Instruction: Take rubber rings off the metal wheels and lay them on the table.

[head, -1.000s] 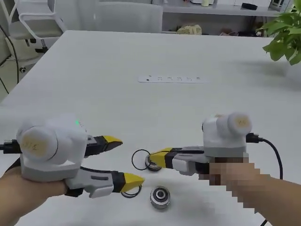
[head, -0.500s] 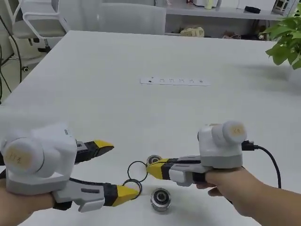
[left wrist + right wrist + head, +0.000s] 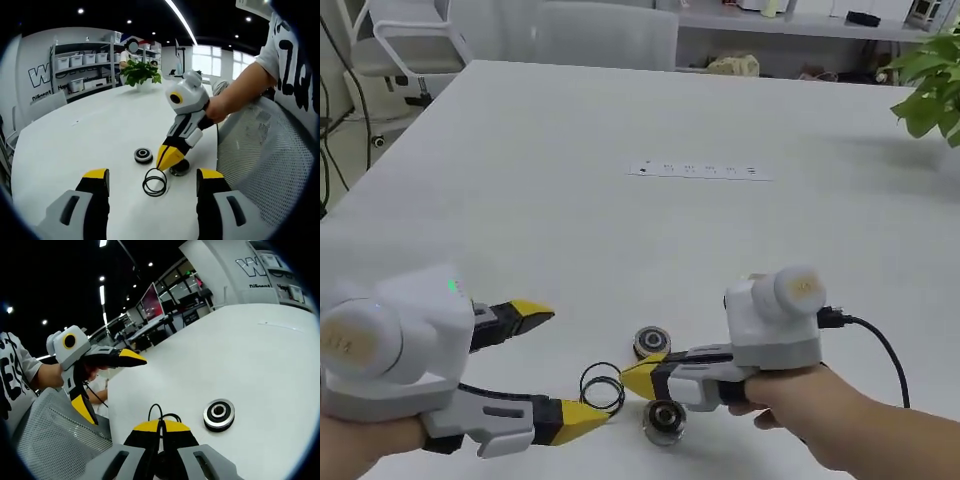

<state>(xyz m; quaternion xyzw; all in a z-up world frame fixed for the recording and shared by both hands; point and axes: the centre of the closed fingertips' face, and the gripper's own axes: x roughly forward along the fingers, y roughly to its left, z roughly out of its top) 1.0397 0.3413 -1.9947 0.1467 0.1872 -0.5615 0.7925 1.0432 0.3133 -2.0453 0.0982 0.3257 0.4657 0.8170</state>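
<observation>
1. The rubber rings [image 3: 602,386], two thin black loops that overlapped, lay flat on the white table [image 3: 620,230].
2. In the head view they sat between the two grippers, with the left gripper [image 3: 552,367] on one side of them and the right gripper [image 3: 635,378] on the other.
3. The left gripper was released, its yellow-tipped jaws spread wide and holding nothing. In its own view the rings lay just ahead of the gap between the jaws, clear of both tips.
4. The right gripper was clenched, its two jaws pressed together into one yellow point. That point met the edge of the rings. In the right gripper view the black loops curved out just past the tips. I could not tell whether a loop was pinched between the jaws or only touched by them.
5. One metal wheel [image 3: 651,341] stood just beyond the rings, apart from both grippers.
6. A second metal wheel [image 3: 665,423] stood just beside the rings on the right gripper's side. It was partly tucked under that gripper's jaws, and I could not tell whether they touched it.
7. A white power strip [image 3: 698,170] lay well beyond the rings, farther up the table.
8. A green plant [image 3: 930,85] stood farther off still from the rings, at the table's far corner.
</observation>
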